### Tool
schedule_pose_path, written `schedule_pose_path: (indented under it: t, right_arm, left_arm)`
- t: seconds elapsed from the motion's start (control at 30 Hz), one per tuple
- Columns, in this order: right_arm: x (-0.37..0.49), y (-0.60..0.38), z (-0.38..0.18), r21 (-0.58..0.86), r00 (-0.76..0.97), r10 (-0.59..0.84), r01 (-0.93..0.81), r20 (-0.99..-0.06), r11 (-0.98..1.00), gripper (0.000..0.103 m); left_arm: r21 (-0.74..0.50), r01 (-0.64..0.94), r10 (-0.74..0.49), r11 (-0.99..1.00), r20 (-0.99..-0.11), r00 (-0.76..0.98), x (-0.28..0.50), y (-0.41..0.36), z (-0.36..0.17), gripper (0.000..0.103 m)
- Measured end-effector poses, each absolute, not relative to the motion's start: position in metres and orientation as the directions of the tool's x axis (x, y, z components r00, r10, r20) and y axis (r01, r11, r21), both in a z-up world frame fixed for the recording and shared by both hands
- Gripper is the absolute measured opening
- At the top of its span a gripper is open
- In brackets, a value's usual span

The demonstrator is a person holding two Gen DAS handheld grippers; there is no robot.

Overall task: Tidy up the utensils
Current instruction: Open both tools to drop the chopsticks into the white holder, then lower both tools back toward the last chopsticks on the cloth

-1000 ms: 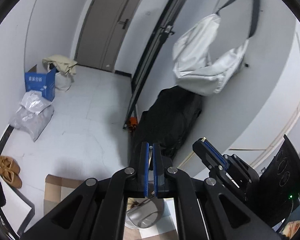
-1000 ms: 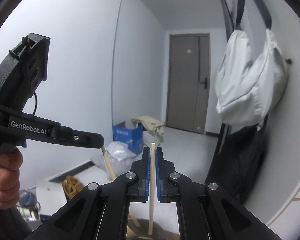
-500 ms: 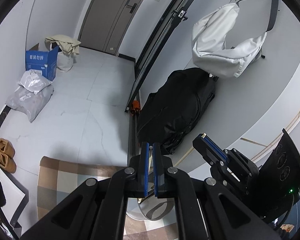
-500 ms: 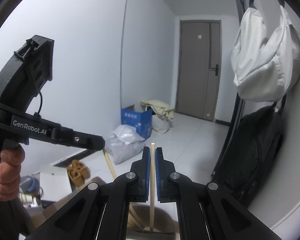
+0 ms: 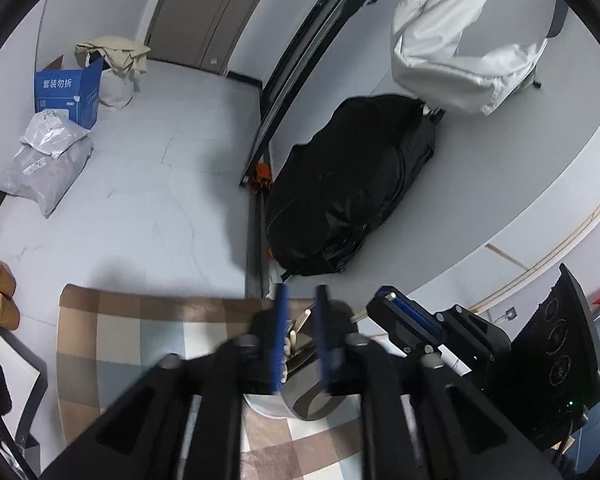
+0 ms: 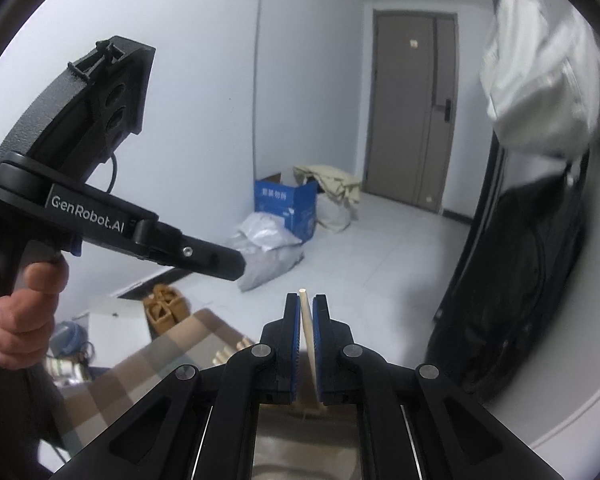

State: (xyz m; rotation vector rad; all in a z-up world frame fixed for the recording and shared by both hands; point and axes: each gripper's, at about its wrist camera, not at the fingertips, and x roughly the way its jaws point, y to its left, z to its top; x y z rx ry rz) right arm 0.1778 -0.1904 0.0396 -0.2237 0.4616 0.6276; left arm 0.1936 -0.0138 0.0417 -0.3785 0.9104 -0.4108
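Your left gripper [image 5: 300,332] has its two blue fingers [image 5: 278,332] held apart, pointing downward. Your right gripper [image 6: 306,340] has its fingers pressed close together. Your left hand [image 6: 16,312] is wrapped around the left gripper's handle.

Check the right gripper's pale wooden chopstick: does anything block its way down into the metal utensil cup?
Nothing visible does. The right gripper is shut on the pale wooden chopstick, which hangs straight over the shiny metal utensil cup. The left gripper is open above that cup, off the chopstick's line; chopsticks already in it leave room.
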Motion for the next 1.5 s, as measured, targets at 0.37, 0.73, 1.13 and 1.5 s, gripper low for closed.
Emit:
schedule_pose_path:
  t: [0.37, 0.73, 1.13, 1.5]
  right_arm:
    - [0.146, -0.229, 0.047, 0.071, 0.763, 0.472, -0.494, -0.441, 0.866, 0.039]
    - [0.088, -0.234, 0.075, 0.143, 0.810, 0.480, -0.460, -0.337, 0.876, 0.067]
    - [0.030, -0.233, 0.085, 0.184, 0.843, 0.481, -0.447, -0.240, 0.875, 0.087]
    - [-0.004, -0.231, 0.060, 0.207, 0.866, 0.452, -0.412, -0.215, 0.887, 0.102]
  left_arm:
    - [-0.407, 0.086, -0.352, 0.909, -0.644, 0.679, 0.155, 0.009, 0.063, 0.059]
    - [-0.267, 0.062, -0.213, 0.962, -0.589, 0.780, 0.098, -0.002, 0.086, 0.082]
    - [-0.146, 0.038, -0.111, 0.989, -0.531, 0.840, 0.048, -0.011, 0.092, 0.098]
    - [-0.076, 0.030, -0.063, 0.997, -0.484, 0.873, 0.014, -0.016, 0.071, 0.102]
